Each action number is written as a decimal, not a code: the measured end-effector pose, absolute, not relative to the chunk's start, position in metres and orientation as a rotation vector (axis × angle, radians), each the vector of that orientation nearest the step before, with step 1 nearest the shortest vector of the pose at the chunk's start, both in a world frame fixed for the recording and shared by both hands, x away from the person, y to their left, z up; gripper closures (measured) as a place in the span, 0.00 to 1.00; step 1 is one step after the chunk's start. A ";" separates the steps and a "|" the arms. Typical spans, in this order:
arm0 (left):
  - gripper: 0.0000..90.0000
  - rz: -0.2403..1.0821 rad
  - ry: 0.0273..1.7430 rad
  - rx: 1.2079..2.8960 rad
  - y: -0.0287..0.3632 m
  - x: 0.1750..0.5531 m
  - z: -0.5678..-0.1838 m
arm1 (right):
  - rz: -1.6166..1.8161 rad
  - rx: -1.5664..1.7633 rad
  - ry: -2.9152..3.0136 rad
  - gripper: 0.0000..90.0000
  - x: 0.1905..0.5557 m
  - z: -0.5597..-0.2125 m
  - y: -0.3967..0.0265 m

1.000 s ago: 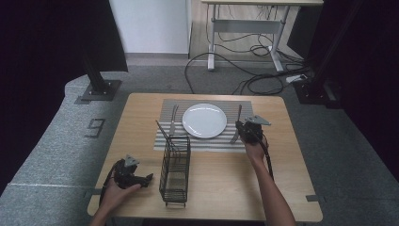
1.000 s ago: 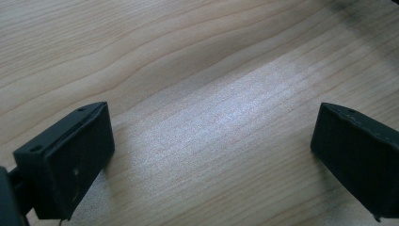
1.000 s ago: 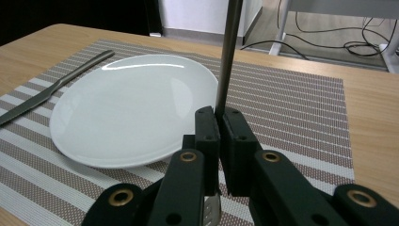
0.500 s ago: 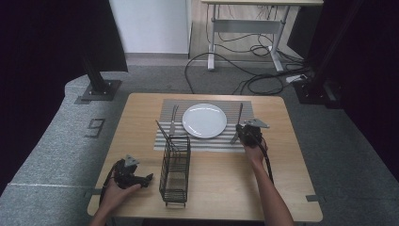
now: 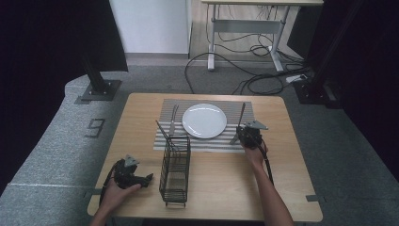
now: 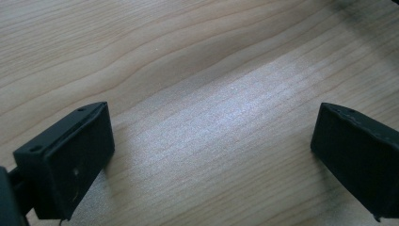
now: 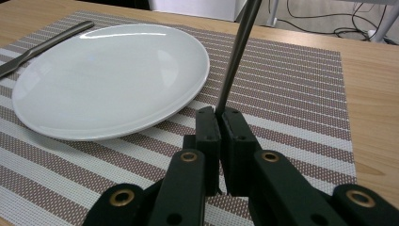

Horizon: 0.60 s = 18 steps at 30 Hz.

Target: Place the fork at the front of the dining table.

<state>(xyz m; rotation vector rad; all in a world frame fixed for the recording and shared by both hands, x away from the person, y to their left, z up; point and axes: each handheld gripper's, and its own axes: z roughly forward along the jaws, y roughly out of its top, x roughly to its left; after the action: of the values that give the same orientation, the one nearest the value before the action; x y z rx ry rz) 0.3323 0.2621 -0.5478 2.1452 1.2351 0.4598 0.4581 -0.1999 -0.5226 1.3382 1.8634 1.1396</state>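
- My right tongs (image 7: 220, 123) are pressed together on the slim silver metal utensil (image 7: 236, 52), pinching its near end; its shaft runs up and away from the jaws in the right gripper view.
- In the high view that utensil (image 5: 240, 121) lies at the 3 o'clock side of the round white plate (image 5: 204, 120), over the striped woven placemat (image 5: 167, 107), and my right tongs (image 5: 248, 136) sit at its near end. I cannot tell from these views which kind of utensil it is, as its working end is hidden by my tongs.
- My left tongs (image 6: 207, 141) are spread wide with nothing between them, above bare wood of the light wooden desk (image 6: 197, 61). In the high view they (image 5: 143, 179) rest near the 7 o'clock corner of the desk (image 5: 291, 141), just at the 9 o'clock side of the black wire cutlery basket (image 5: 175, 169).
- A silver fork (image 5: 172, 119) lies at the 9 o'clock side of the plate, and another thin utensil leans out of the basket's far end.
- I judge the step in hand to be the grasp on the right-hand utensil, made but not yet lifted.
- The next move, I think, calls for a firm pinch, a clean lift off the placemat clear of the plate rim, then a carry toward 8 o'clock to the basket, tipping the utensil upright to drop it in.
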 end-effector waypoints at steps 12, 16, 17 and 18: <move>0.00 0.459 1.235 2.145 0.262 0.332 -0.548 | 1.129 1.293 1.880 0.97 0.457 -0.519 -0.194; 0.00 0.459 1.235 2.145 0.262 0.332 -0.548 | 1.149 1.292 1.862 0.97 0.455 -0.515 -0.198; 0.00 0.459 1.235 2.145 0.262 0.332 -0.548 | 1.161 1.297 1.861 0.97 0.455 -0.513 -0.199; 0.00 0.459 1.235 2.145 0.262 0.332 -0.548 | 1.175 1.298 1.862 0.97 0.454 -0.511 -0.201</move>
<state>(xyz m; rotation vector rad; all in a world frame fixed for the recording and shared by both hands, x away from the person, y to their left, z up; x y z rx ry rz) 0.3324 0.2621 -0.5478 2.1450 1.2353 0.4591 0.4540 -0.2006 -0.5113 1.2982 1.8625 1.1749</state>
